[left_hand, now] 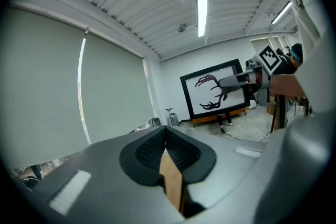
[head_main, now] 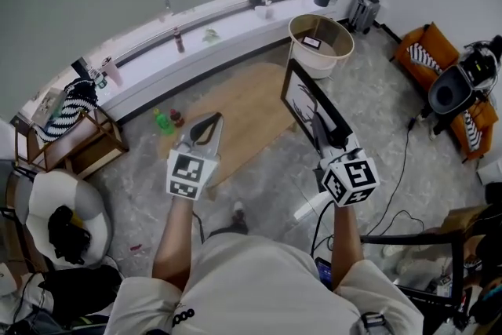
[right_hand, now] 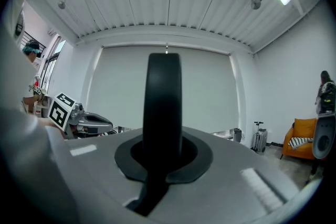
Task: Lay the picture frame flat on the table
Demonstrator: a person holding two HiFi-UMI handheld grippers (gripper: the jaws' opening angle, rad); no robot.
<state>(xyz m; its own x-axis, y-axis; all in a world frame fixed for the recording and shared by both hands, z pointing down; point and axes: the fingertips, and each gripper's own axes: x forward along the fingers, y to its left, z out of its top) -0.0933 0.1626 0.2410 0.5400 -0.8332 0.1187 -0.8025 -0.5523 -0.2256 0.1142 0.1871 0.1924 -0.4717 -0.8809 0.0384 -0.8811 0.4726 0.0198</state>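
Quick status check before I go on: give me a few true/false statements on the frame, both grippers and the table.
1. The picture frame lies flat on the table. False: it is held upright in the air.
2. The right gripper is shut on the frame's edge. True.
3. The left gripper grips the frame too. False: its jaws are together on nothing, apart from the frame.
4. A green bottle is on the table. True.
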